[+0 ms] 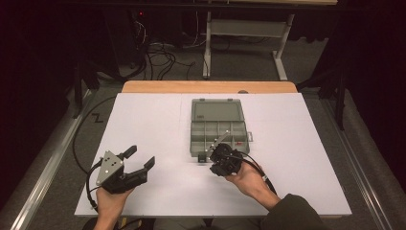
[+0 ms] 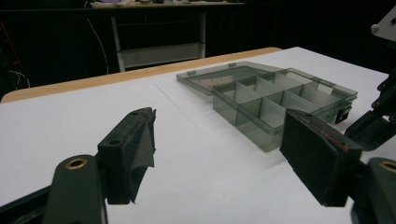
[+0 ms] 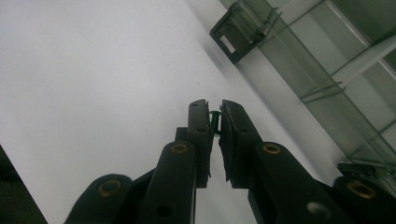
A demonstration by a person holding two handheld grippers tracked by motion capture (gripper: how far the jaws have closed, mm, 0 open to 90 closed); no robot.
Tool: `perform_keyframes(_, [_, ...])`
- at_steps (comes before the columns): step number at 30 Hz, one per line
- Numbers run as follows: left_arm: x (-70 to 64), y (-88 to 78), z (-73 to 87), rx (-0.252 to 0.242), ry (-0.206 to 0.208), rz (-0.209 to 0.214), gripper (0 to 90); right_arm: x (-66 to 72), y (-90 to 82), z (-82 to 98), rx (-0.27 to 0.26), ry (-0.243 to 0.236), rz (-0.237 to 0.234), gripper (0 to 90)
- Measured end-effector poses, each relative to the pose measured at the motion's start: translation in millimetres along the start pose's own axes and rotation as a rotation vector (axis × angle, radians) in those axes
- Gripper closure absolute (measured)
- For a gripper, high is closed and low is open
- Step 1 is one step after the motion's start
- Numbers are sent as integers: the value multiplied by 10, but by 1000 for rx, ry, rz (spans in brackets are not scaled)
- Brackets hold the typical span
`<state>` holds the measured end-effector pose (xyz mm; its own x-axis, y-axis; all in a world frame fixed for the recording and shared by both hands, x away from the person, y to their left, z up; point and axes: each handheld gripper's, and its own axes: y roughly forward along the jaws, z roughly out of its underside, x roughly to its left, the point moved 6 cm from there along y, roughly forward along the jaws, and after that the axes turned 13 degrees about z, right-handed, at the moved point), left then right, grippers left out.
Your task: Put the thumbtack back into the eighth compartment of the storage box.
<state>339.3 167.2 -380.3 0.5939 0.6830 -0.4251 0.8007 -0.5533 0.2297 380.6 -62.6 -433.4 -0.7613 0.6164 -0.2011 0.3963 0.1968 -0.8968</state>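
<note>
From the high view, your left gripper (image 1: 141, 160) sits well to the left of the organizer box (image 1: 219, 136), near the front-left part of the white table (image 1: 153, 120), and its jaws stand wide apart with nothing between them. Your right gripper (image 1: 213, 154) is just in front of the box's near edge, its tips almost at the front wall, and your right hand (image 1: 249, 178) comes in from below and right of the box. The box itself lies open near the middle of the table, its clear lid (image 1: 216, 109) folded flat behind the divided tray.

In the left gripper view, your left gripper (image 2: 219, 144) shows both pads spread wide over bare table, and the organizer box (image 2: 280, 105) lies ahead and to the right of them, its compartments looking bare. Part of your right gripper (image 2: 373, 126) shows at the box's near right corner.

In the right gripper view, your right gripper (image 3: 215, 116) has its jaws drawn narrow, pinching a small green object (image 3: 214, 122) between the pads; it is too small to tell what it is. The organizer box (image 3: 327, 70) runs along the upper right, its latch (image 3: 233, 37) just beyond the jaw tips, and the green object is held clear of the box, over the table.
</note>
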Motion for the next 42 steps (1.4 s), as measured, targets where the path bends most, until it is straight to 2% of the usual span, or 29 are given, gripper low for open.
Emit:
perform_keyframes(9, [-1, 0, 4, 2, 1, -1, 266, -155, -102, 1, -30, 37, 7, 850])
perform_keyframes(22, [4, 2, 6, 2, -3, -2, 267, -503, -200, 15, -57, 114, 33, 850])
perform_keyframes(33, [0, 7, 6, -2, -5, -2, 267, -840, -202, 99, -37, 204, 74, 849])
perform_keyframes(39, [1, 7, 7, -1, -5, -2, 267, -965, -150, 130, -18, 242, 87, 848])
perform_keyframes(42, [2, 8, 8, -1, -5, -2, 267, -1002, -111, 135, -7, 247, 90, 848])
